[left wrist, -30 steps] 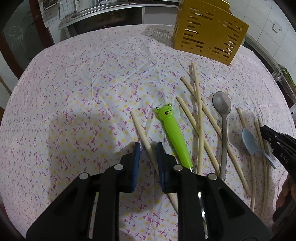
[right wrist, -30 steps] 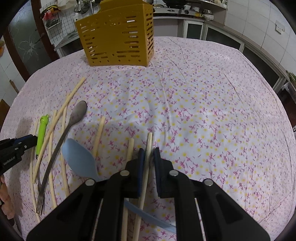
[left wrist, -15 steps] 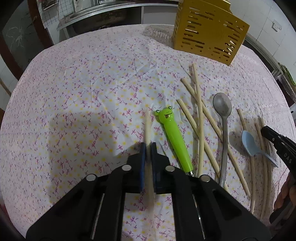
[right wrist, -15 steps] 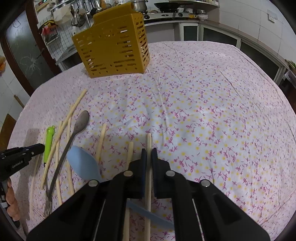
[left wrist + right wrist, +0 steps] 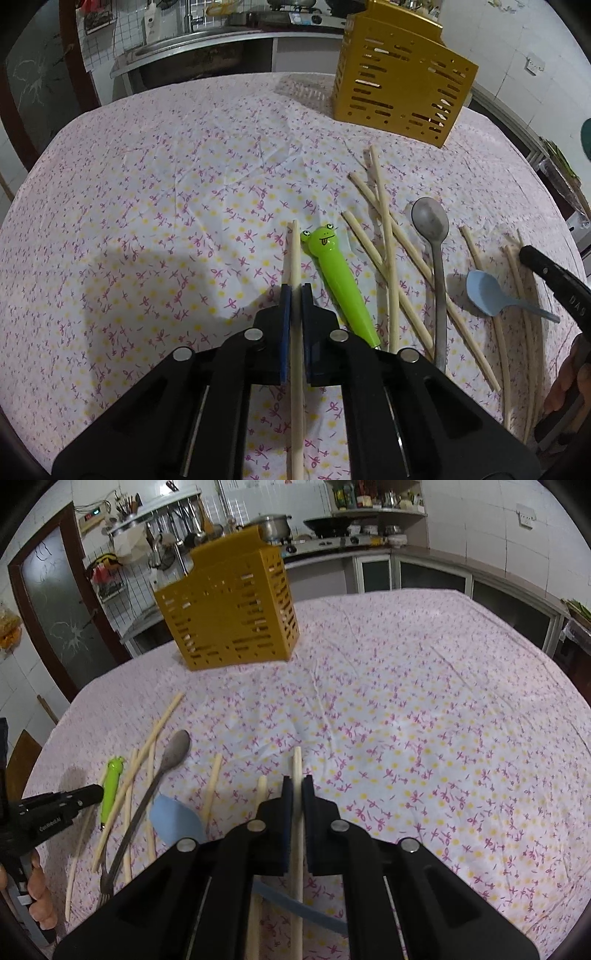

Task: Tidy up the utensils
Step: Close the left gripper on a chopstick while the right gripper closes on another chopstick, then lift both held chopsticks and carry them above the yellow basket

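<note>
On the big table, a cloth [image 5: 166, 192] with small pink and yellow flowers covers all the surface. Near the far edge stands a yellow basket [image 5: 400, 79] with many slots in its walls, upright and well apart from the other things. Each of the two black tongs grips one pale chopstick. The left gripper [image 5: 294, 295] has its blue pads pressed on a chopstick [image 5: 294, 254] that points forward out of the jaws, its tip just beside the frog head of a green handle [image 5: 338, 280]. This green handle lies on the cloth to the right of the gripper. The right gripper [image 5: 297, 786] is closed in the same way on another chopstick [image 5: 297, 768], which also sticks out forward between the pads. Both pairs of jaws have just been closing, each with its chopstick between them. Between the two grippers lie several loose chopsticks [image 5: 384, 236], some crossing one another, on the cloth. A grey metal spoon [image 5: 432, 229] lies among them with its bowl toward the basket. A light blue spoon [image 5: 484, 291] rests closer to the right gripper, and its handle passes under that gripper in the right wrist view. At the left edge of that view, fingers [image 5: 38, 893] of a person hold the left tool.
</note>
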{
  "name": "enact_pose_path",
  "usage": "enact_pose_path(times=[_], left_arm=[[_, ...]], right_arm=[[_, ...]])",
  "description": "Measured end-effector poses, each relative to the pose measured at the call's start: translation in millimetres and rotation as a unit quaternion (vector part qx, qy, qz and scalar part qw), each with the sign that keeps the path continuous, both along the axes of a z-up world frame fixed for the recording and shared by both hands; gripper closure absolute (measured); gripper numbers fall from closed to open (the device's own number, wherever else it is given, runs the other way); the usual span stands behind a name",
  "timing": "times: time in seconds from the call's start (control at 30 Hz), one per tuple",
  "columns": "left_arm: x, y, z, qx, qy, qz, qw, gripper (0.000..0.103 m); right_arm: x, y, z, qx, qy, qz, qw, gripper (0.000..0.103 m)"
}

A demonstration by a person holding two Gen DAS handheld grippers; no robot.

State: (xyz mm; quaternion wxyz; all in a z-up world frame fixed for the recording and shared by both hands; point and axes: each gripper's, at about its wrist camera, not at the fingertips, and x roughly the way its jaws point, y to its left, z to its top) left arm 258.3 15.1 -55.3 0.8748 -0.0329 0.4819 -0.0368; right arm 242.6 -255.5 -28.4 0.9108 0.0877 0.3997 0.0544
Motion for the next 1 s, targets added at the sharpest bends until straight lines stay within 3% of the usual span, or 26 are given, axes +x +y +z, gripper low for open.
enact_pose_path(times=[0.47,0.73,1.0], left_arm=[[-13,6,26,-0.044,-0.049,-0.009,0.9978,0.099],[-33,4,79,-0.081,-0.159,-0.03,0.9836,0.099],[-21,-3,115,-0.116,-0.199,-0.064,0.971,0.099]], right_arm=[[-15,-11,23,0.034,-0.073,-0.012,0.997,0.097],[-21,-11,65,0.05,-0.129,-0.007,0.99,0.097],[-15,-6,107,0.044,-0.177,0.008,0.983,0.097]])
